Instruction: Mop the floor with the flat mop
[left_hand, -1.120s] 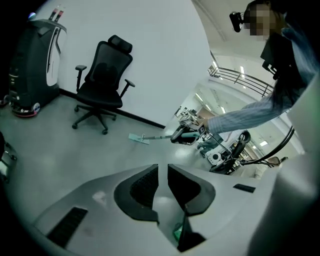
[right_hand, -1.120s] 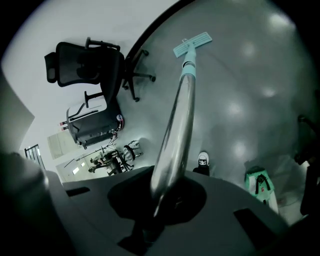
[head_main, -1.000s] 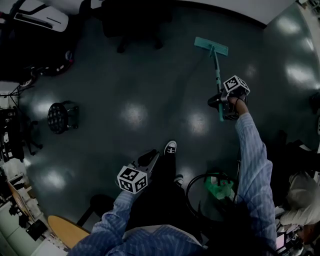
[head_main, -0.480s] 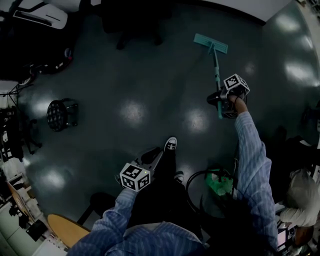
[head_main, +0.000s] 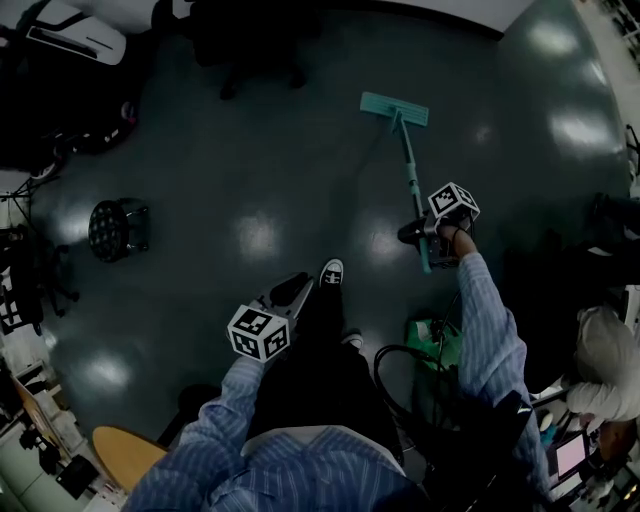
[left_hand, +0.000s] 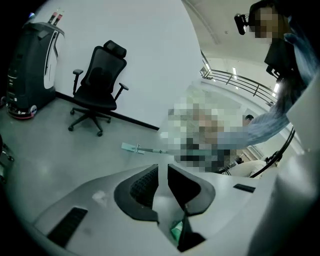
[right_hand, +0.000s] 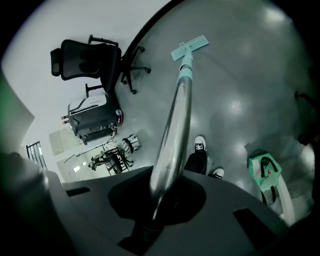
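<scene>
The flat mop's teal head (head_main: 394, 108) lies flat on the dark floor ahead of me, and its handle (head_main: 410, 175) slants back to my right gripper (head_main: 425, 236), which is shut on it. In the right gripper view the metal handle (right_hand: 175, 120) runs from the jaws (right_hand: 157, 200) out to the mop head (right_hand: 189, 47). My left gripper (head_main: 287, 297) hangs low by my leg, its jaws close together with nothing between them (left_hand: 161, 182). From the left gripper view the mop head (left_hand: 131, 147) shows small on the floor.
A black office chair (left_hand: 97, 85) and a dark machine (left_hand: 32, 60) stand by the far wall. To the left is a black stool (head_main: 110, 230). A green bag (head_main: 435, 340) sits beside my right foot, and a round wooden tabletop (head_main: 125, 455) is at lower left.
The mop head and my right gripper have slid left and nearer to me across the floor. The left gripper has hardly moved.
</scene>
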